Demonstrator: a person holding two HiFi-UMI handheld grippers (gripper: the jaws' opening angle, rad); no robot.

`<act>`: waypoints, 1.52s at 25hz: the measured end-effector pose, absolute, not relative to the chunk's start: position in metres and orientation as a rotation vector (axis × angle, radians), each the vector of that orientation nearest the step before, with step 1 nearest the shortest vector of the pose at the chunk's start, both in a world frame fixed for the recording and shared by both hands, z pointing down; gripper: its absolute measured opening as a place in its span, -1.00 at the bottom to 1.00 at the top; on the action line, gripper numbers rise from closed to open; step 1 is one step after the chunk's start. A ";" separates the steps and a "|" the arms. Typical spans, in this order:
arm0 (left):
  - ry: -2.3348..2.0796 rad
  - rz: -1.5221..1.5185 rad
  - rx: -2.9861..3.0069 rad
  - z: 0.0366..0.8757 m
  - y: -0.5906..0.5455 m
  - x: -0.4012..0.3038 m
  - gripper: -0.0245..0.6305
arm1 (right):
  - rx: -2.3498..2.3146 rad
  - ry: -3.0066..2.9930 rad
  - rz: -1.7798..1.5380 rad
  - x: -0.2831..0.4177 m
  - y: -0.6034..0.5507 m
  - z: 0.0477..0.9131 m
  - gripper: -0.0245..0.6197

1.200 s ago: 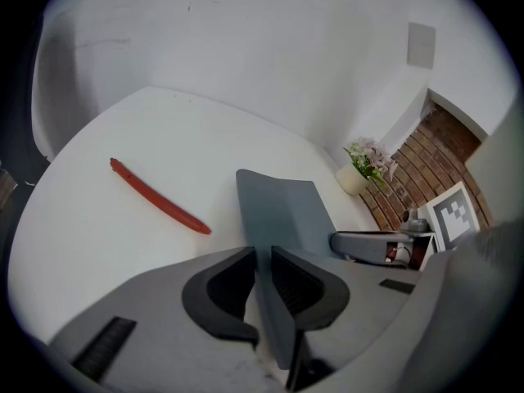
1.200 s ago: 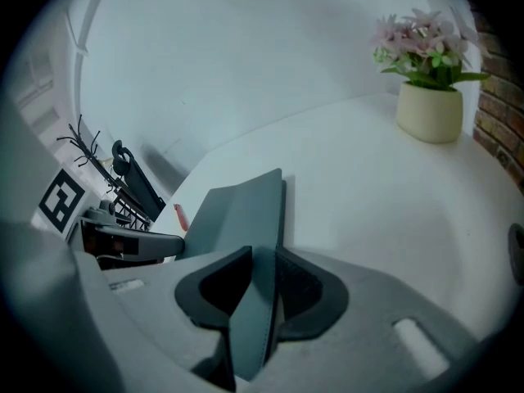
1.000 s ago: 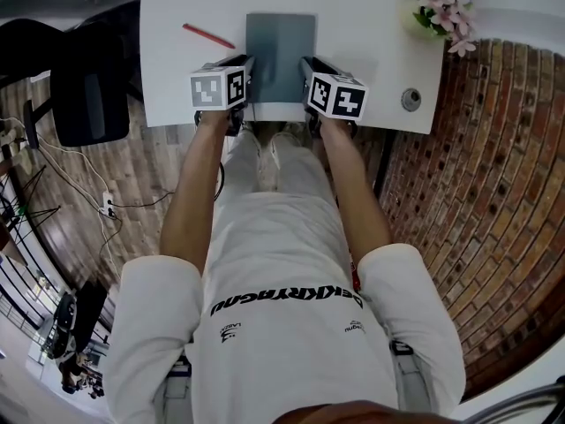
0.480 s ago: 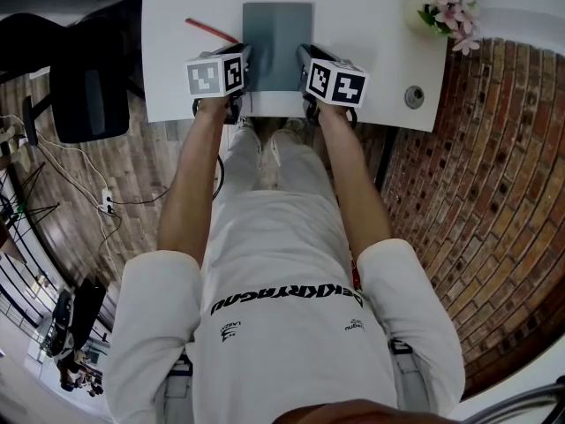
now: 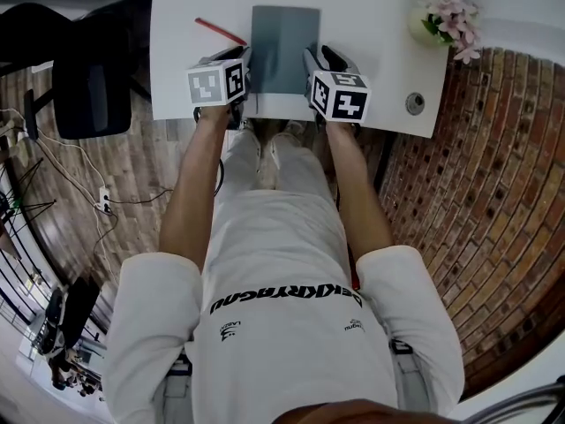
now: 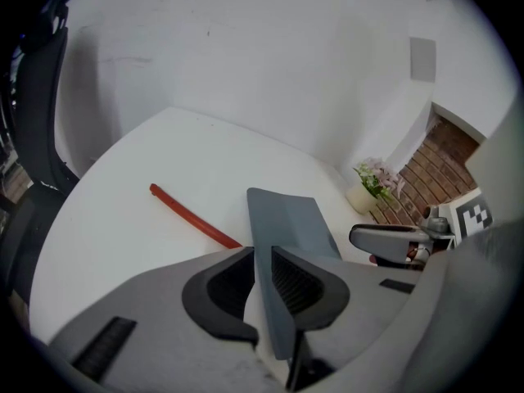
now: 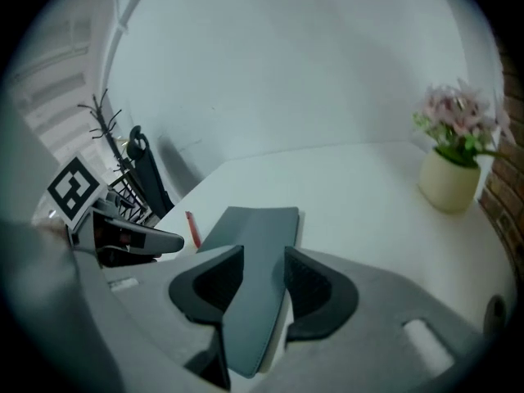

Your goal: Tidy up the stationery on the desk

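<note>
A grey notebook (image 5: 284,47) lies on the white desk (image 5: 380,34), its near end between both grippers. My left gripper (image 5: 246,64) is shut on its near left corner; the pads clamp the cover (image 6: 291,219) in the left gripper view (image 6: 260,273). My right gripper (image 5: 310,63) is at the near right corner. Its jaws have just been opening, and the notebook (image 7: 254,236) sits between them with a gap at one pad (image 7: 264,281). A red pen (image 5: 221,32) lies left of the notebook, also seen as the red pen (image 6: 192,216) in the left gripper view.
A pot of pink flowers (image 5: 441,16) stands at the desk's far right corner. A round cable hole (image 5: 415,103) is near the front right edge. A black chair (image 5: 88,78) stands left of the desk, and brick surface lies to the right.
Both grippers have shifted slightly, with the notebook's near end between them. The right gripper's marker cube has rolled a little and its jaws stand wider.
</note>
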State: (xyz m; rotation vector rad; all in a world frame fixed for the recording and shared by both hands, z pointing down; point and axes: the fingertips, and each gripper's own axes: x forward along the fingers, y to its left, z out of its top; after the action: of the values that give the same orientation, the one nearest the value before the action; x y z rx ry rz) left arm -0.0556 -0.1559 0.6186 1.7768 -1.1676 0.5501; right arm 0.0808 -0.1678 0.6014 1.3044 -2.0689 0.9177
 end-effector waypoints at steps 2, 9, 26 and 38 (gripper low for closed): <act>-1.190 0.515 1.775 0.608 -0.150 -0.061 -0.73 | 1.256 -2.116 0.800 0.070 -0.171 0.584 -0.48; -1.252 0.471 1.811 0.574 -0.123 -0.077 -0.89 | 1.034 -2.248 0.588 0.009 -0.185 0.537 -0.46; -1.349 0.377 1.948 0.525 -0.065 -0.124 -0.93 | 0.487 -2.203 0.138 -0.115 -0.181 0.554 -0.55; -1.360 0.345 1.893 0.537 -0.035 -0.144 -0.93 | 0.335 -2.077 0.136 -0.167 -0.182 0.613 -0.61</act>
State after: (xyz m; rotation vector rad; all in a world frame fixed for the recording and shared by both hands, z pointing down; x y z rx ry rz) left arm -0.1440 -0.0347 0.5371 1.8935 -1.3601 0.3450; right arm -0.1668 -0.1824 0.6133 0.3346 -2.0770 0.1359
